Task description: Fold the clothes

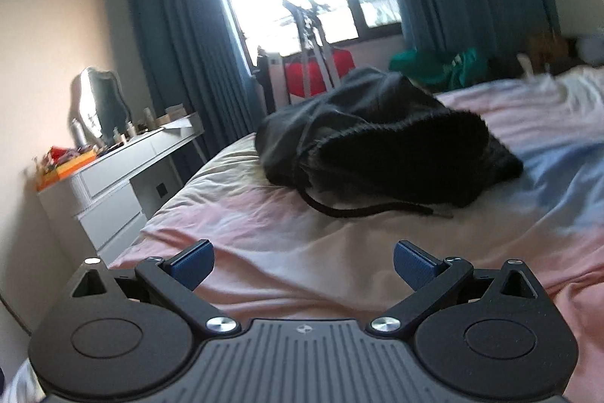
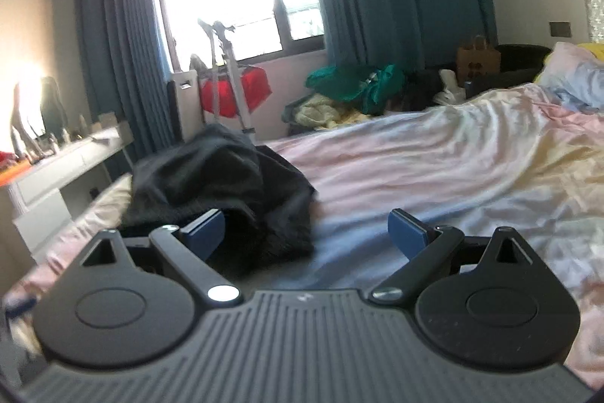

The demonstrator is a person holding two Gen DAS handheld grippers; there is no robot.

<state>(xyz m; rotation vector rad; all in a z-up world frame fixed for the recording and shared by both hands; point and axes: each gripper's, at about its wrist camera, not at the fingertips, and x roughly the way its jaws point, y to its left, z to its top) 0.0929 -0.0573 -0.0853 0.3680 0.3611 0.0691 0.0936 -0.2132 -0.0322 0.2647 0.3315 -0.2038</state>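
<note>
Black and crumpled, a hooded garment lay heaped on the pastel bed, at twelve o'clock from the left gripper and eleven o'clock from the right gripper; both spread wide, gripping nothing.

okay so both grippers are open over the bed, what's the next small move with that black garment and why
Probably ease the right hand-held gripper forward onto the near edge of the black garment. It lies crumpled on the bed sheet, unheld, close ahead of that gripper; the left hand-held gripper is open too and seems farther off.
</note>
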